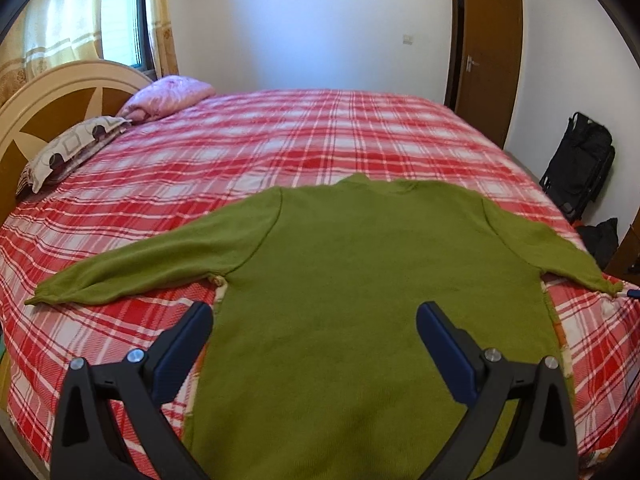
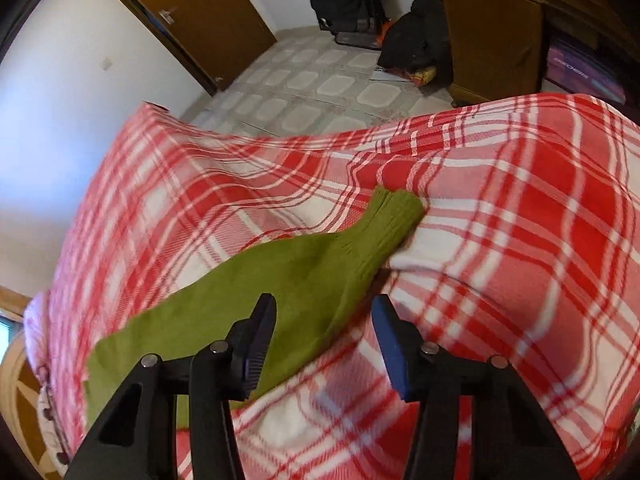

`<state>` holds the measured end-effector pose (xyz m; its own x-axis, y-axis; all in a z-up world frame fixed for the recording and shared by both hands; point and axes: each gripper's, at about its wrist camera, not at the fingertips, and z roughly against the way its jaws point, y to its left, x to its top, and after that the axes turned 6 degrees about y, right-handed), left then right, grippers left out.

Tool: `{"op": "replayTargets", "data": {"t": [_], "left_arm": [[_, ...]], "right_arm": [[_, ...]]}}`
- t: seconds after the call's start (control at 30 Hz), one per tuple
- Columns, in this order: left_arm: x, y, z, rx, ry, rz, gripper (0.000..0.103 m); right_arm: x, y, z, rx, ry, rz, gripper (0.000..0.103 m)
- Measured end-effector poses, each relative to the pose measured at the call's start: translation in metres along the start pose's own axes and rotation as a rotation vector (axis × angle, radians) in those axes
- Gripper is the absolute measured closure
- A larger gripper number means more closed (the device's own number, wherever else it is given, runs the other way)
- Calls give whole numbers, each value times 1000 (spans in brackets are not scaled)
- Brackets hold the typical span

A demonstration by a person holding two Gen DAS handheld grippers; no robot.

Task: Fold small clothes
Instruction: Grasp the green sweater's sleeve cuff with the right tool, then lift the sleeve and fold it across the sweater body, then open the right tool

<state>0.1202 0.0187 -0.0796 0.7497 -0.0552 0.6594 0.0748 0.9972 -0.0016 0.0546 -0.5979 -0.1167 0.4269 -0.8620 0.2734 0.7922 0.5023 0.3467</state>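
Nearest the left wrist lens, the left gripper (image 1: 314, 318) stands with its jaws wide apart over the lower body of the green sweater (image 1: 360, 280), holding nothing. Whether the fingers rest on the knit or hover just above it cannot be told.

Sweater position: spread flat on the red plaid bedspread (image 1: 280, 136), collar toward the far side of the bed, hem toward the camera, both sleeves stretched outward. The left sleeve (image 1: 132, 268) lies straight across the cover; the right sleeve (image 2: 320, 264) runs out to its ribbed cuff (image 2: 396, 212), which lies near a rumple in the bedspread.

Right gripper (image 2: 324, 320): jaws partly apart, straddling the sleeve short of the cuff. The pads are not seen pressing the fabric, so no grip is established.

Progress assessment: laying-out appears complete; no fold is visible in sleeve, side or hem. The whole folding sequence remains, judged to begin with the right sleeve brought inward across the body.

Pillows (image 1: 72, 148) at the headboard lie well apart from the work and pose no obstruction
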Motion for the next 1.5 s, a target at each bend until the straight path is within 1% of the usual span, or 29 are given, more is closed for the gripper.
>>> {"op": "replayTargets", "data": {"t": [0.03, 0.07, 0.1, 0.17, 0.2, 0.23, 0.27, 0.3, 0.43, 0.47, 0.5, 0.53, 0.6, 0.67, 0.7, 0.8, 0.87, 0.97, 1.03, 1.17, 1.2, 1.23, 1.3, 1.33, 1.4, 1.43, 1.5], "left_arm": [[-1, -1, -2, 3, 6, -4, 0], [-1, -3, -5, 8, 18, -12, 0], [-1, -4, -7, 12, 24, -17, 0], [-1, -4, -11, 20, 33, -22, 0], [-1, -5, -13, 25, 38, -22, 0], [0, -4, -15, 26, 43, -21, 0], [1, -4, -17, 27, 48, -20, 0], [2, -4, -19, 27, 58, -19, 0], [4, -4, -25, 27, 71, -20, 0], [5, -5, -26, 27, 74, -19, 0], [4, -4, -27, 25, 81, -17, 0], [4, -4, -28, 24, 86, -15, 0], [3, -2, -30, 22, 93, -8, 0], [4, 2, -28, 22, 90, 1, 0], [4, 3, -26, 22, 84, 5, 0], [5, 10, -21, 23, 62, 18, 0], [5, 16, -18, 25, 53, 30, 0], [6, 24, -18, 12, 50, 58, 0], [6, 31, -16, -3, 47, 80, 0], [5, 43, -6, 0, 18, 102, 0], [5, 46, -4, 2, 10, 104, 0], [4, 50, -1, 5, 1, 107, 0], [4, 60, 3, 19, -18, 117, 0], [3, 66, 5, 25, -24, 126, 0], [3, 79, 7, 38, -33, 154, 0], [2, 84, 8, 43, -34, 163, 0], [0, 97, 7, 60, -35, 190, 0]], "right_arm": [[3, 4, -8, -40, 8, -7, 52], [6, 4, -16, -58, 19, -11, 53], [8, 3, -20, -60, 27, -14, 62], [12, 2, -37, -71, 59, -23, 70], [13, -1, -45, -115, 64, -50, 77], [15, -3, -43, -161, 39, -56, 77], [16, -3, -42, -187, 25, -70, 78], [17, -2, -41, -199, 3, -77, 78], [20, 2, -42, -237, -11, -51, 78], [21, 3, -44, -239, -11, -41, 84], [22, 4, -45, -233, -7, -27, 93], [22, 2, -47, -203, 6, -15, 98], [21, 0, -44, -198, -5, -2, 98], [18, -1, -42, -133, -24, -8, 98], [17, -1, -31, -90, -55, -1, 98], [10, 13, 3, -43, -148, 65, 98], [4, 30, 25, -17, -188, 116, 98], [-22, 81, 68, 15, -266, 267, 98], [-46, 118, 88, 59, -306, 361, 98], [-106, 196, 111, 167, -349, 536, 98], [-117, 206, 113, 191, -348, 558, 98], [-139, 229, 111, 234, -336, 597, 98], [-169, 259, 106, 288, -316, 647, 98], [-193, 281, 99, 325, -301, 689, 98], [-226, 308, 85, 348, -294, 754, 98], [-249, 324, 73, 358, -283, 799, 98], [-283, 346, 49, 373, -239, 849, 98]]}}
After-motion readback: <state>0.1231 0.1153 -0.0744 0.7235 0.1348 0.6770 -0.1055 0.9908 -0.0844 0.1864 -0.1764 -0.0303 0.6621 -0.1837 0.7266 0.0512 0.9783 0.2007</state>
